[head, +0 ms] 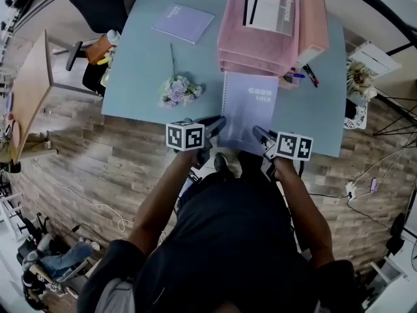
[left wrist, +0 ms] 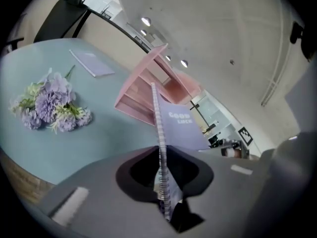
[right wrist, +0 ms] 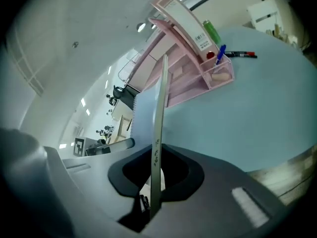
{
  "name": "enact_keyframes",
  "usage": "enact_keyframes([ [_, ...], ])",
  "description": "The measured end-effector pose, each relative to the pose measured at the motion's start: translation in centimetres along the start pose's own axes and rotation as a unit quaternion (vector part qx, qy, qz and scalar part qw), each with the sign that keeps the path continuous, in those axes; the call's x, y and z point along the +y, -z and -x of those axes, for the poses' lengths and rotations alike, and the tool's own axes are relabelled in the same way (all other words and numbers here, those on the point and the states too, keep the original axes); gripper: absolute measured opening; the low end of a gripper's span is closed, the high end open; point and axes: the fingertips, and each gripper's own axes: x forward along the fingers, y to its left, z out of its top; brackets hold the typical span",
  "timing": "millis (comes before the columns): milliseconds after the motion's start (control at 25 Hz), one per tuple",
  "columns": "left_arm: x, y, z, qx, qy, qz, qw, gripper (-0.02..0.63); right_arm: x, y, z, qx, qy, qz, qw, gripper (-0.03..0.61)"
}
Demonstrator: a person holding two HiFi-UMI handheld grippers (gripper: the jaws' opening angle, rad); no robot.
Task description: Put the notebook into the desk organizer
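The left gripper (head: pixel 214 122) and right gripper (head: pixel 261 134) have their fingers (left wrist: pixel 99 192) closed on the lilac notebook (head: pixel 247 106) lettered "GOOD LIFE", at the desk's (head: pixel 137 64) near edge.

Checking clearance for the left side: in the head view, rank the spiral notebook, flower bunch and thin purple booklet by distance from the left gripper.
1. Spiral notebook: its near left corner is gripped by the left gripper.
2. Flower bunch: just beyond the gripper, slightly to its left.
3. Thin purple booklet: far back, left of the pink organizer.
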Motion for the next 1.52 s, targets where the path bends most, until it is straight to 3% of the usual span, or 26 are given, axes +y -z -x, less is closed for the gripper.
enact_keyframes([
  [200, 0.3, -0.6, -0.5, 0.002, -0.013, -0.015, 0.9998, 0.107, -1.2, 0.0, -1.2, 0.004, -0.014, -0.052, 0.999, 0.029],
  [1520, 7.0, -6.4, -6.7, -0.011, -0.058, 0.048, 0.9971, 0.117, -5.2, -8.0, -6.8, -0.010, -0.028, -0.141, 0.990, 0.029],
])
